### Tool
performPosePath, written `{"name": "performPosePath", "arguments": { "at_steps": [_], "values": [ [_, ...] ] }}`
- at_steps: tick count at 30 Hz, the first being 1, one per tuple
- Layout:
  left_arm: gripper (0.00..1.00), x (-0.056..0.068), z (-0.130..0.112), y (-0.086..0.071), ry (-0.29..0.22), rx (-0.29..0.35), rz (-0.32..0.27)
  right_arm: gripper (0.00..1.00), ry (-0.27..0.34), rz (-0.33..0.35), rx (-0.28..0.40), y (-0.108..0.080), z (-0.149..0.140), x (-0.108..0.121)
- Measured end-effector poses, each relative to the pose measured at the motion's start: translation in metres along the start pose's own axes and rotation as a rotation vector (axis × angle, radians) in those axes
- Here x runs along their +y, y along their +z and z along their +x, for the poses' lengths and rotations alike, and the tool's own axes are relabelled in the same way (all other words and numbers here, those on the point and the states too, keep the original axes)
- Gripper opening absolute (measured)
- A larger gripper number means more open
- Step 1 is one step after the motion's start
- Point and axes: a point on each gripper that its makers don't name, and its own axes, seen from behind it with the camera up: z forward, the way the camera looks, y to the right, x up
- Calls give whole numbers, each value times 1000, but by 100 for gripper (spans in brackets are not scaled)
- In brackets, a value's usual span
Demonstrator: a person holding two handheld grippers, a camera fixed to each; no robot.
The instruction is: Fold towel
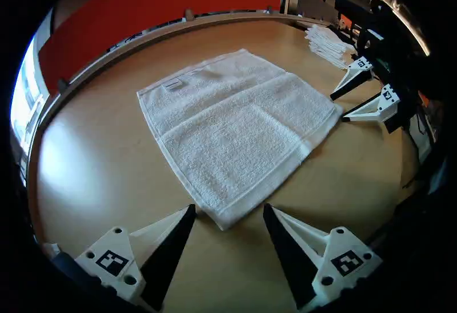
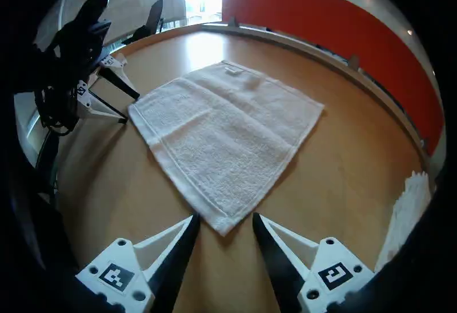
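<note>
A white towel point(image 1: 234, 124) lies flat on the wooden table point(image 1: 103, 164), spread as a square with one corner toward each gripper. In the left gripper view my left gripper point(image 1: 229, 215) is open, its fingers on either side of the near corner, just short of it. The right gripper point(image 1: 341, 106) shows far right at another corner, open. In the right gripper view the towel point(image 2: 225, 133) has a corner pointing between the open fingers of my right gripper point(image 2: 226, 221). The left gripper point(image 2: 130, 108) stands open at the towel's left corner.
A stack of folded white towels point(image 1: 330, 43) sits at the table's far right edge, seen also as towels point(image 2: 408, 210) at the right. A red wall panel point(image 1: 171, 4) runs behind the table's raised rim. Bare wood surrounds the towel.
</note>
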Motion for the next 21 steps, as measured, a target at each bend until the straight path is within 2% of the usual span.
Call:
{"name": "performPosePath", "arguments": {
  "at_steps": [4,8,12,20,21],
  "values": [
    [81,2,0,-1,-3,-3,3,61,-2,4,-1,1,0,-1],
    [77,3,0,-1,-9,-4,5,44,-6,8,0,1,1,-2],
    [67,4,0,-2,-12,-7,7,32,-7,9,2,1,1,-4],
    [51,3,0,-3,-19,-22,13,22,4,4,3,0,1,-6],
    [45,3,0,-3,-20,-22,16,21,5,4,2,0,1,-5]
  ]
}}
